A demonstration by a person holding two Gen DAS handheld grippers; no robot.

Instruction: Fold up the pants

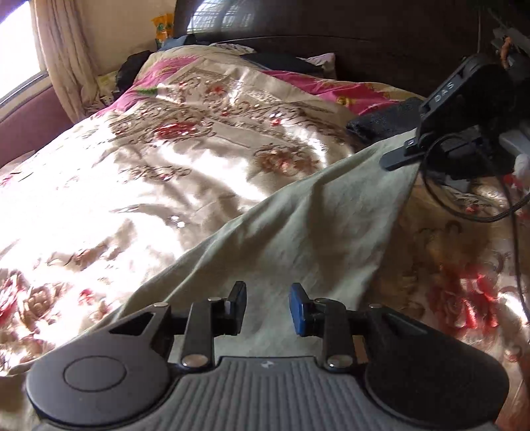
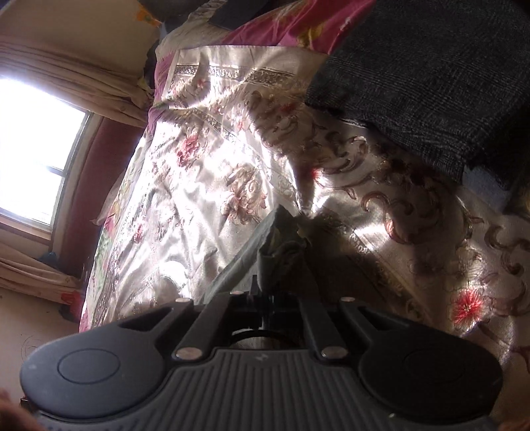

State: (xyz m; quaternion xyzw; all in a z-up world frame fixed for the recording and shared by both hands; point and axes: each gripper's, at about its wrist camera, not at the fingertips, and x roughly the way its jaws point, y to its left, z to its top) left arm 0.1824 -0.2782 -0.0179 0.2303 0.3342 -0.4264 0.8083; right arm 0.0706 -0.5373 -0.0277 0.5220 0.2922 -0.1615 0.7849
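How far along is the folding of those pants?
Early, it seems. Done: the pale green pants lie stretched across the floral bedspread. In hand: the right gripper is shut on one end; the left gripper hangs open above the cloth. Left: no finished fold shows yet.

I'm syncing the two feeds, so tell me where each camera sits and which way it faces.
Left wrist: on the left gripper, open over the pale green pants, facing the dark headboard; the right gripper shows at upper right, gripping the pants.
Right wrist: on the right gripper, shut on a pants edge, tilted toward the window.
Shared: the pants, floral bedspread and dark folded garment.
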